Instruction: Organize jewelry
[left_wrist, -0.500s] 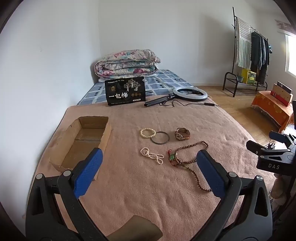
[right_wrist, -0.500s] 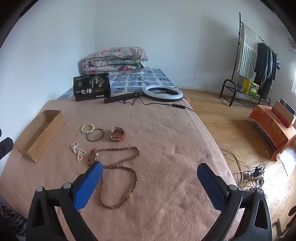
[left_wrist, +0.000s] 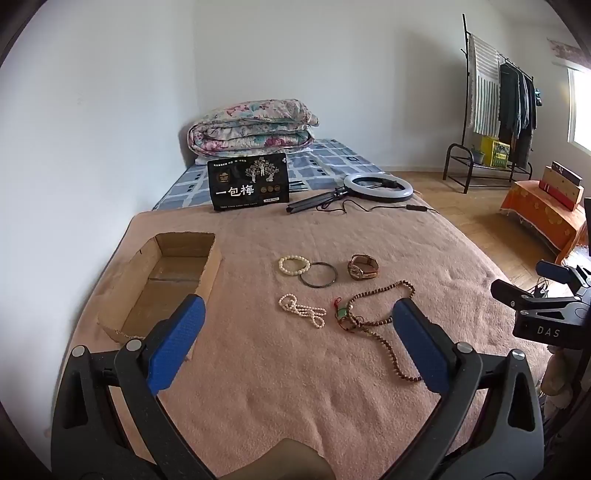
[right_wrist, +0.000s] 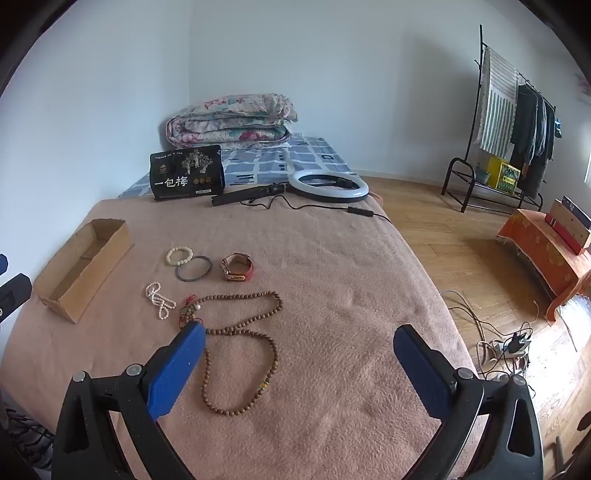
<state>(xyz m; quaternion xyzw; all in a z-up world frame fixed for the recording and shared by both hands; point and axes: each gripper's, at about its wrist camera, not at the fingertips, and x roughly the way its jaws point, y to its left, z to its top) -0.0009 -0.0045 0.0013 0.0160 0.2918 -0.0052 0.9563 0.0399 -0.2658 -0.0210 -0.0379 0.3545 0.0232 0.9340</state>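
Observation:
Jewelry lies on a pink blanket: a white bead bracelet, a dark bangle, a watch, a white pearl strand and a long brown bead necklace with a green pendant. An open cardboard box sits at the left. My left gripper is open and empty above the blanket, short of the jewelry. My right gripper is open and empty, its left finger over the necklace.
A black printed packet, a ring light with cable and a folded quilt lie at the bed's far end. A clothes rack, an orange-covered stand and floor cables are to the right.

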